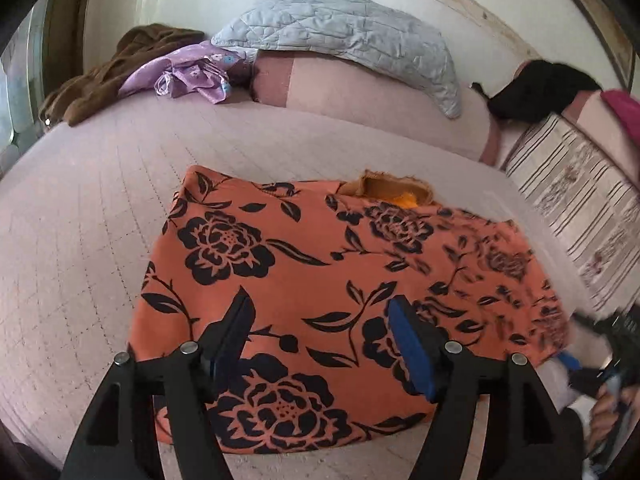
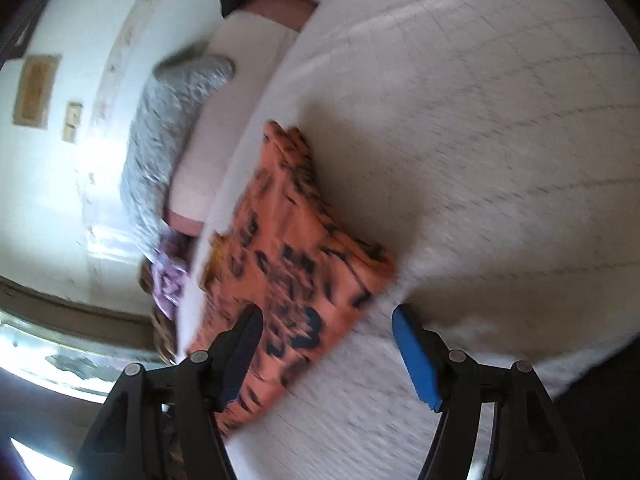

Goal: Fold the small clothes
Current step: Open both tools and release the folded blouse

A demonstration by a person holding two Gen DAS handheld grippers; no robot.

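An orange garment with a dark flower print lies folded flat on the pale quilted bed cover, and an orange inner edge shows at its far side. My left gripper hovers over the garment's near half, open, with nothing pressed between its pads. In the blurred, tilted right wrist view the same garment lies left of centre. My right gripper stands open beside the garment's near corner, its left finger in front of the cloth and its blue pad over bare bed cover. A hand shows at the right edge.
At the head of the bed lie a grey quilted pillow, a purple cloth, a brown garment and a black garment. A striped cloth lies at the right. The white wall runs behind.
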